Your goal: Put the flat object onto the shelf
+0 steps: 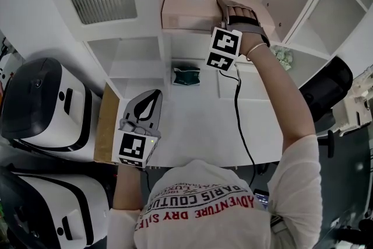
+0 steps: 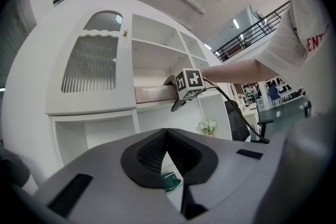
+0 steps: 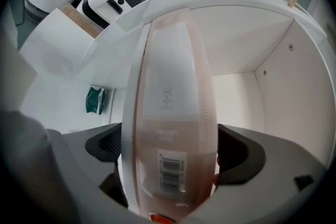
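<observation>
While the flat box (image 1: 189, 6) lies on the shelf (image 1: 186, 34), your right gripper's (image 1: 233, 9) fingers stand wide apart on either side of it, clear of its faces. Your left gripper's (image 1: 154, 96) fingers are together and empty.

White shelf unit (image 1: 175, 35) with open compartments, set at the back of a white desk top (image 1: 198, 131).

In the upper middle compartment: flat pinkish-brown box (image 1: 189, 6), lying flat on the board, front face at the board's front edge.

In a lower compartment to the right: small plant (image 1: 284, 57).

On the desk top: green packet (image 1: 186, 76) near the back, below the box's compartment; black cable (image 1: 237, 108) to its right, apart from it, running toward the front edge.
</observation>
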